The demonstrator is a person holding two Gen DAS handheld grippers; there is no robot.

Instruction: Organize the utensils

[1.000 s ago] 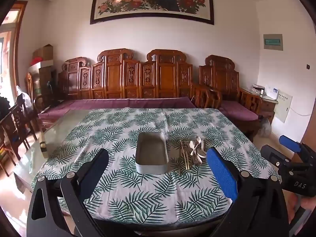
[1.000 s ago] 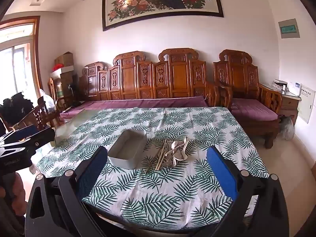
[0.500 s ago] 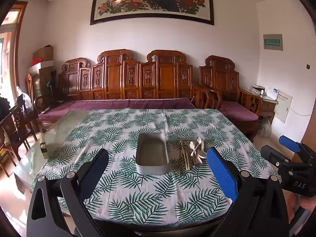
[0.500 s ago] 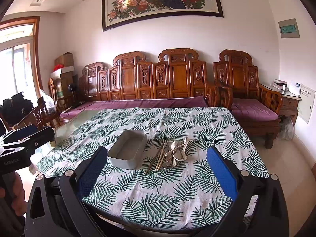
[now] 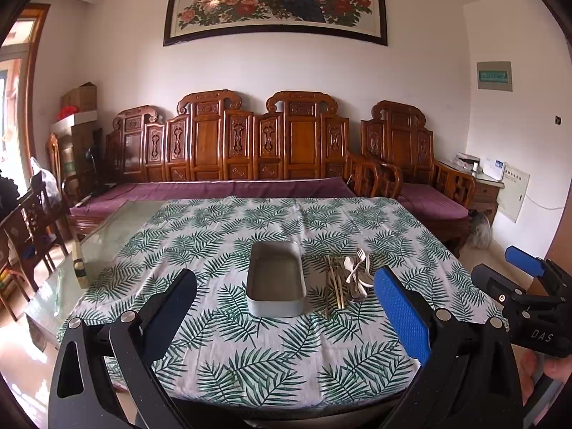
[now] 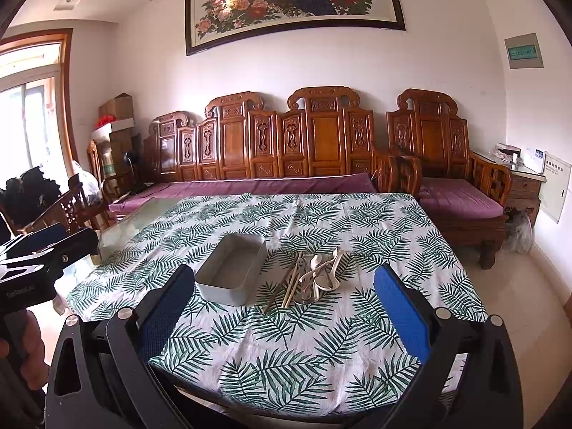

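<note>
A table (image 5: 250, 368) under a leaf-print cloth stands before a carved wooden sofa (image 5: 250, 150) with purple cushions, below a framed peacock painting (image 5: 275, 0).

A grey rectangular tin (image 5: 276, 279) sits mid-table; the utensils (image 5: 348, 277), chopsticks, spoons and a fork, lie piled just right of it. The left gripper (image 5: 286, 304) and right gripper (image 6: 284, 307) hover at the near edge, fingers spread wide, holding nothing. Only the right view shows the bright window (image 6: 28, 107); the left view shows the right gripper's blue-tipped side.
</note>
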